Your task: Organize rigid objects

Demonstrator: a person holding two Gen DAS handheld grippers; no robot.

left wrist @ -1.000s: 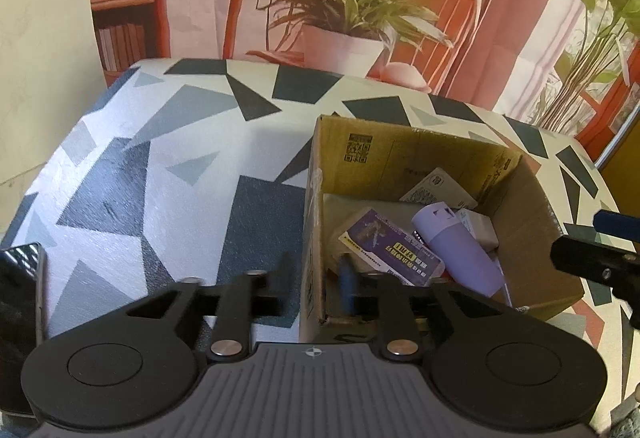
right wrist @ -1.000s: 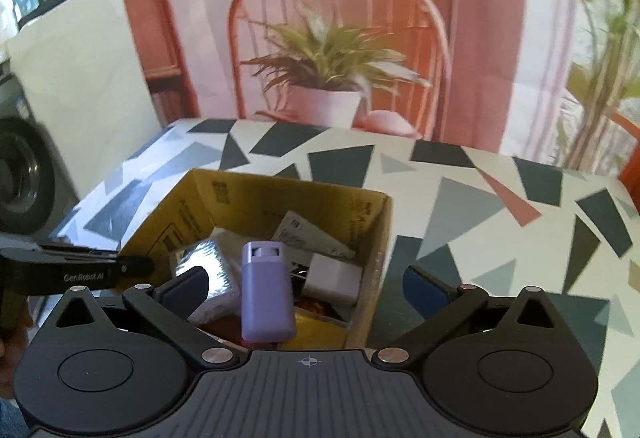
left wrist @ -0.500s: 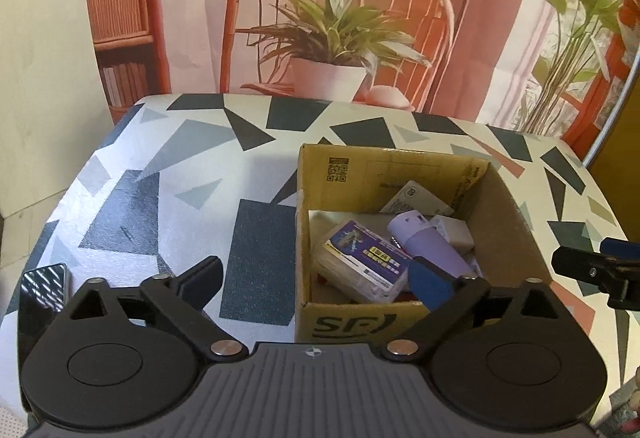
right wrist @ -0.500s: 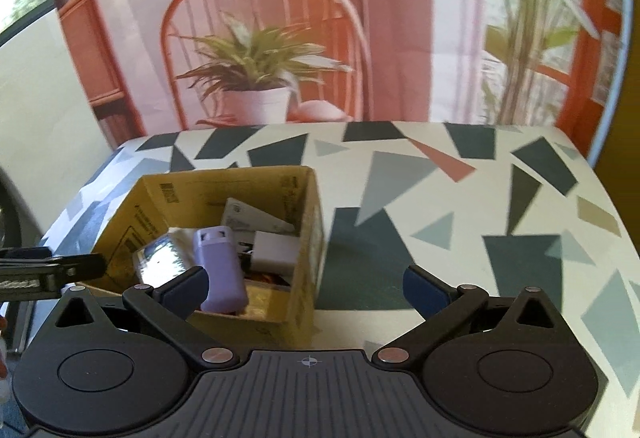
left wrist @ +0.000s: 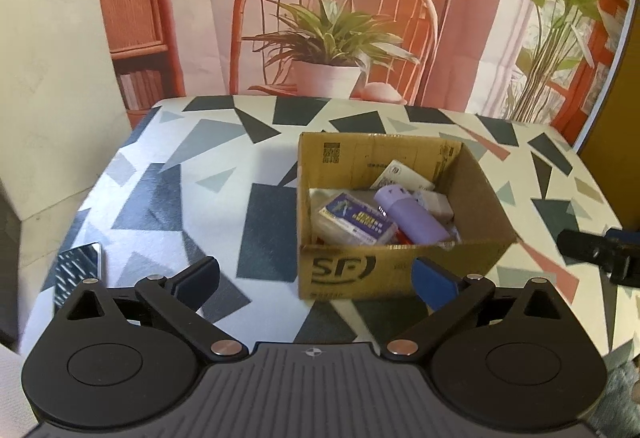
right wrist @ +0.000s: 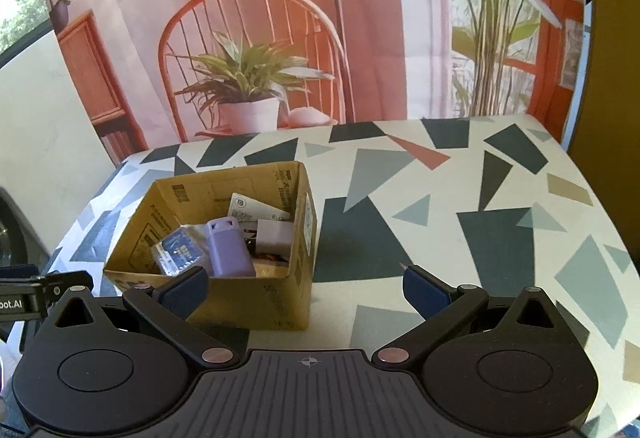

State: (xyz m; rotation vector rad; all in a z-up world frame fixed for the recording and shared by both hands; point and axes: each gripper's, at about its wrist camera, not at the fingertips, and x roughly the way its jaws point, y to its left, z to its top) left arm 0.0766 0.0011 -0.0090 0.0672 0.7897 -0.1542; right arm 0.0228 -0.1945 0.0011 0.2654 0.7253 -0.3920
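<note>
Cardboard box (left wrist: pixel 384 270) sits mid-frame on the bench (left wrist: pixel 180 198), holding a purple case (left wrist: pixel 412 214), blue-label packet (left wrist: pixel 356 222) & white adapter (right wrist: pixel 274 234). Left claw (left wrist: pixel 316 280) spread wide, empty, low centre of frame. Right claw (right wrist: pixel 306 290) also wide, empty. Phone (left wrist: pixel 76 266) lies at bench's lower-left edge.

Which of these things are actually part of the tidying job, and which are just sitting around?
Part of the job:
cardboard box
purple case
blue packet
white block
phone, not yet in the box

Just around:
patterned table
backdrop with printed chair and plant
</note>
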